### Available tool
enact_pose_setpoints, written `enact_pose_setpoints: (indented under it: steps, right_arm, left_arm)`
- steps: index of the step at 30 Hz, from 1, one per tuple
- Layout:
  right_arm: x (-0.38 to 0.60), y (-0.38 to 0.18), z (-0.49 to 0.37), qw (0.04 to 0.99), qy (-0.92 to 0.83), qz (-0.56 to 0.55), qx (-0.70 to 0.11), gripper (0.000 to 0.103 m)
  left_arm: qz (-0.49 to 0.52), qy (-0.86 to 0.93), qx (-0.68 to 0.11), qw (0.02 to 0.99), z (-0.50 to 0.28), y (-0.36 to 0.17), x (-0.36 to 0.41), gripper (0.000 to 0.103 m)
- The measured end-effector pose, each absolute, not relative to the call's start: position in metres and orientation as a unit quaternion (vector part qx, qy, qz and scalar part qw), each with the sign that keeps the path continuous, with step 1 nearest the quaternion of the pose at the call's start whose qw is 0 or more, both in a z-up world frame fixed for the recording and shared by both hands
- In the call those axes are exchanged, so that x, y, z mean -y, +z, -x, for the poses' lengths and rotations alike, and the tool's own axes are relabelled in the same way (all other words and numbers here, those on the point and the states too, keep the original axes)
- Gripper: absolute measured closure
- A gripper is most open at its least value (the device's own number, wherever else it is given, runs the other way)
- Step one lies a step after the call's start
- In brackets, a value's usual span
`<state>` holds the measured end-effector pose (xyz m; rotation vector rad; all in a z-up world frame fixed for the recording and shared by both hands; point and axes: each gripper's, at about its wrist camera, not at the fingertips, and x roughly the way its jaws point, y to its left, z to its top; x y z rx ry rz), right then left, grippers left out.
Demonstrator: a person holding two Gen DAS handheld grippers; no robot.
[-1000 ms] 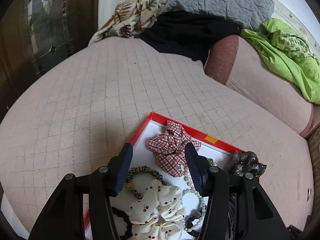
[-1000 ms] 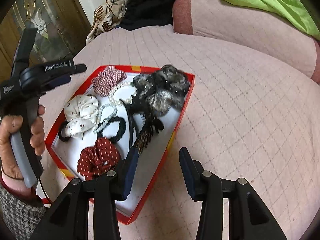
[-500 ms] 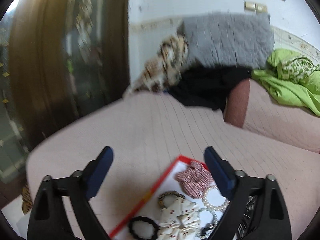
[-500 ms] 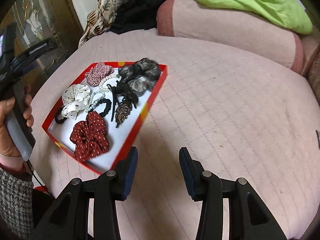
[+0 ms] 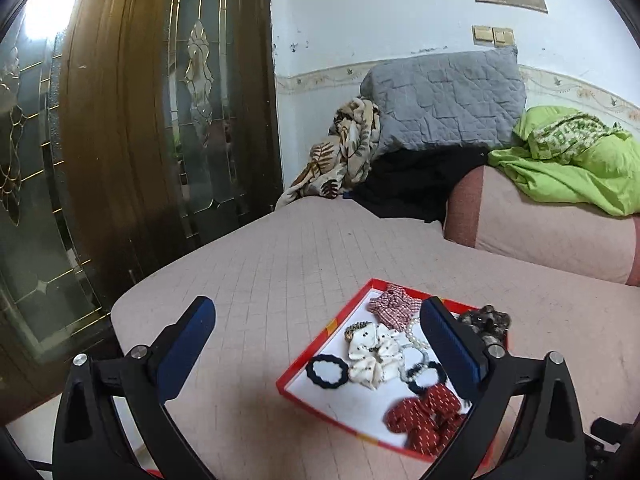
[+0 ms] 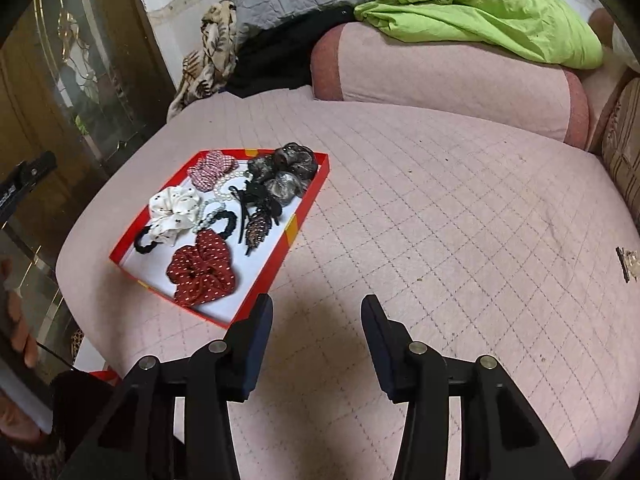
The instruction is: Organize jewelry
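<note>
A red tray [image 6: 304, 210] with a white floor lies on the pink quilted bed; it also shows in the left wrist view [image 5: 320, 344]. It holds a red dotted scrunchie [image 6: 202, 270], a white cherry scrunchie [image 6: 174, 208], a plaid scrunchie [image 6: 210, 166], a pearl bracelet [image 6: 226, 186], black hair ties, dark hair clips [image 6: 256, 216] and dark fabric flowers [image 6: 288, 170]. My left gripper [image 5: 316, 320] is wide open and empty, held above and behind the tray. My right gripper [image 6: 316, 316] is open and empty over the bed, right of the tray's near corner.
A pink bolster [image 6: 440, 72] with a green cloth [image 6: 480, 16] lies at the back. A grey quilt [image 5: 444, 104], a patterned cloth and black cloth sit by the wall. A wood and glass door [image 5: 120, 120] stands left. A small clip [image 6: 624, 264] lies far right.
Both grippers have pulled back and up from the tray. The left jaws opened much wider. The whole tray now shows in both views.
</note>
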<state>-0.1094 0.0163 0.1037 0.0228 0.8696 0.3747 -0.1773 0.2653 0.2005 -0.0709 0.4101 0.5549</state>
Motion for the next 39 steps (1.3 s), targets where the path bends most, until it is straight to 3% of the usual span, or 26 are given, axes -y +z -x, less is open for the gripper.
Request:
enact_pose_setpoints:
  steps: [12,22,39]
  right_arm:
    - [0.002,0.122,0.142,0.911,0.168,0.001,-0.376,0.038]
    - [0.017,0.116,0.141,0.91,0.152,-0.015,-0.386,0.035]
    - [0.01,0.097,0.134,0.898,0.146,-0.006,-0.415,0.033]
  left_arm:
    - [0.041,0.231,-0.23,0.945,0.212,0.205,-0.227,0.0]
    - [0.019,0.202,-0.324,0.924,0.199,0.176,-0.192,0.0]
    - [0.007,0.197,-0.378,0.905,0.186,0.15,-0.195,0.0]
